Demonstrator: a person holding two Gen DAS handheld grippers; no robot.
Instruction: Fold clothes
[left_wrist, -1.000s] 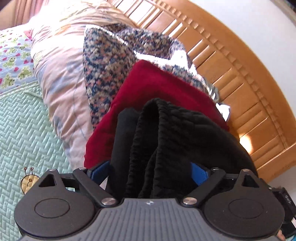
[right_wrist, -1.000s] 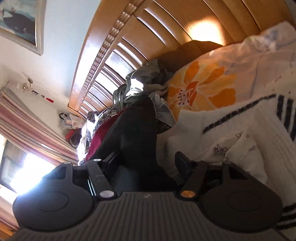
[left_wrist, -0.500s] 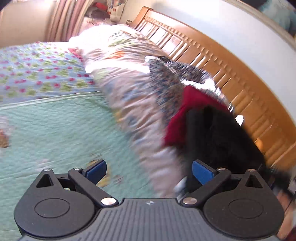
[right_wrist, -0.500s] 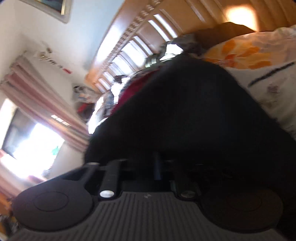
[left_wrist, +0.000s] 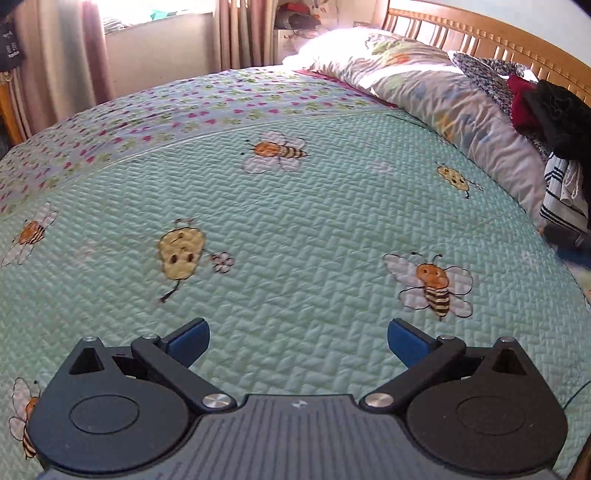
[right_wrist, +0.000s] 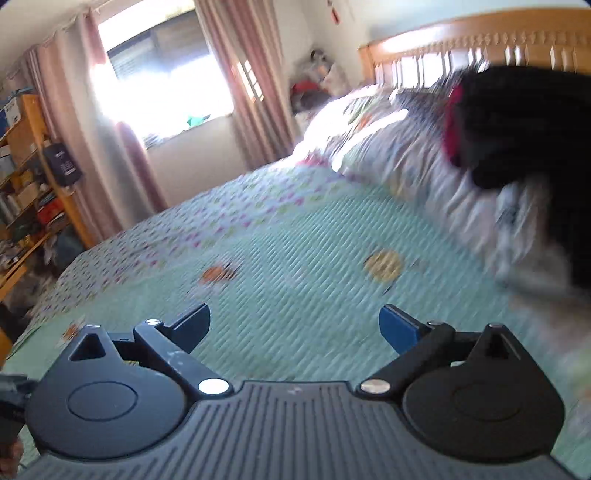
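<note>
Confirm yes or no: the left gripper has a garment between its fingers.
No. The left gripper is empty over the green quilt; the black garment lies by the headboard.

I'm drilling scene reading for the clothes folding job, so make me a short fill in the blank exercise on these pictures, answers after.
1. The black garment lies on top of a ____ one, by the wooden headboard.
2. The quilt between the left gripper fingers is pale ____.
3. Between the fingers of the right gripper there is ____ held.
4. The insects stitched on the quilt with striped bodies are ____.

Missing words: red; green; nothing; bees
</note>
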